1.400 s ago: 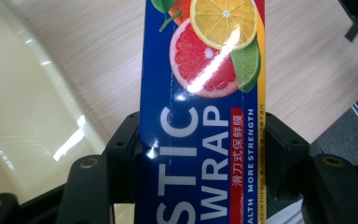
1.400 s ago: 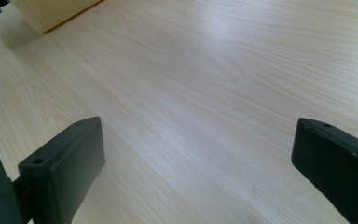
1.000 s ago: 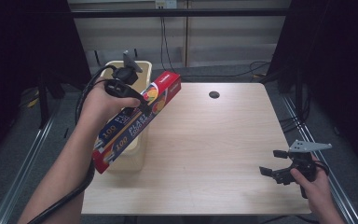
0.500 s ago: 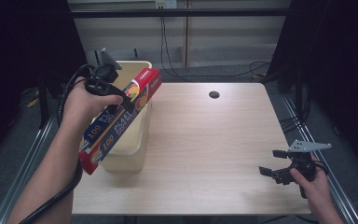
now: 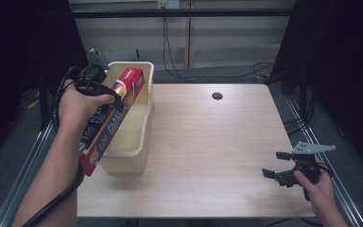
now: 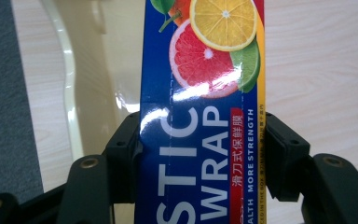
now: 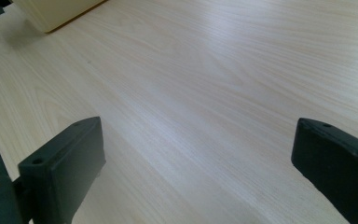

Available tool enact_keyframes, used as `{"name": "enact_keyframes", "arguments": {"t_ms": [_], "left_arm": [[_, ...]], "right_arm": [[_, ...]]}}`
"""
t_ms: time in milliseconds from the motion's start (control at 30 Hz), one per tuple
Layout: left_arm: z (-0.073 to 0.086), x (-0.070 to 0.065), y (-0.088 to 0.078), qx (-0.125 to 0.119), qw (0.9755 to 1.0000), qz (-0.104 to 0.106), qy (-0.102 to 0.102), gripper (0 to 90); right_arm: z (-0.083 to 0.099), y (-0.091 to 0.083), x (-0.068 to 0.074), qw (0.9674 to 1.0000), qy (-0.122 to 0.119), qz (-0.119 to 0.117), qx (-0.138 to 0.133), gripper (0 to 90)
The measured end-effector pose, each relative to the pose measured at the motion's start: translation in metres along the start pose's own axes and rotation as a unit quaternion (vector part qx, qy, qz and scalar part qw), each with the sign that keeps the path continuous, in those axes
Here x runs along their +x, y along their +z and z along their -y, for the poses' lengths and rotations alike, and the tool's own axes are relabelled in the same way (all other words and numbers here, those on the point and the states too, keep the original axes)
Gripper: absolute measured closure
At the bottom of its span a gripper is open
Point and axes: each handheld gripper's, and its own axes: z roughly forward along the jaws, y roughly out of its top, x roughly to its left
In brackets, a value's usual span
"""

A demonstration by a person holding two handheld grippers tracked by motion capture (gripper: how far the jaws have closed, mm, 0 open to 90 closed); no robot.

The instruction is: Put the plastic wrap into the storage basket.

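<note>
**Getting the wrap box down into the bin without it hanging up**

The left gripper (image 5: 116, 97) has its 2 jaws clamped across the width of the plastic wrap box (image 5: 111, 120), gripping the long sides up near the fruit-printed end. The box is tilted, its red end up over the far part of the cream bin (image 5: 144, 137) and its lower end hanging past the bin's near-left corner. So it's above the bin, not in it.

Best guess at the step: lowering the box inside. The box looks about as long as the bin, so the person probably wants to level it out and line it up with the bin's long axis first, then drop it straight. Going in tilted, the low end could catch the near rim and tip the bin. Letting go should wait until the box rests on the bottom.

The right gripper (image 5: 283, 174) sits with its jaws wide apart and nothing between them, low over the table (image 5: 217, 156) at the near-right corner, well apart from the bin.
</note>
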Motion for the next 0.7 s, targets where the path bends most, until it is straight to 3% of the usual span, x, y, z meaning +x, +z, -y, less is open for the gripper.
{"name": "enact_keyframes", "arguments": {"t_ms": [400,533,700], "left_arm": [[0.000,0.001,0.021,0.015,0.9984,-0.026,-0.048,40.8],[-0.001,0.001,0.029,0.018,0.9975,-0.025,-0.063,40.8],[-0.002,0.002,0.037,0.023,0.9969,-0.032,-0.068,40.8]], "right_arm": [[0.000,0.000,0.000,1.0000,-0.001,-0.001,-0.001,2.3],[0.000,0.000,0.000,1.0000,0.000,-0.002,-0.001,2.3],[0.000,0.000,0.000,1.0000,0.000,-0.003,-0.003,2.3]]}}
